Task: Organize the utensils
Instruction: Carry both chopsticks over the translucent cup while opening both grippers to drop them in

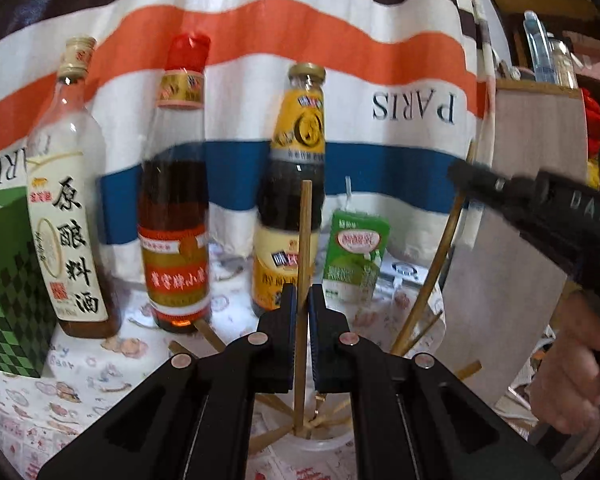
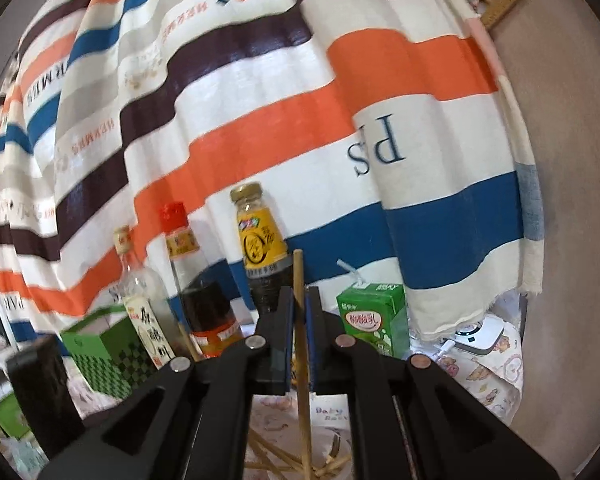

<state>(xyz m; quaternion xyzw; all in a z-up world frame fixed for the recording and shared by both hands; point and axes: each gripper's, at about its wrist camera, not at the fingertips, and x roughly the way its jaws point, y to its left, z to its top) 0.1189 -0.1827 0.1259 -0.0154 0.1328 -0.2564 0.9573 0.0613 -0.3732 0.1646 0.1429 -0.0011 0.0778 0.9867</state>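
In the left wrist view my left gripper (image 1: 303, 300) is shut on an upright wooden chopstick (image 1: 305, 224) whose lower end stands in a white cup (image 1: 320, 446) holding several other chopsticks. My right gripper (image 1: 466, 178) shows at the right of that view, gripping another chopstick (image 1: 432, 276) that leans into the same cup. In the right wrist view my right gripper (image 2: 299, 302) is shut on a chopstick (image 2: 298, 276), its lower end down among the chopsticks (image 2: 284, 460) in the cup.
Three sauce bottles (image 1: 72, 200) (image 1: 176, 200) (image 1: 292, 184) and a green drink carton (image 1: 354, 256) stand behind the cup. A green checkered box (image 1: 8, 288) is at the left. A striped cloth (image 1: 260, 20) hangs behind. A white device (image 2: 480, 334) lies at the right.
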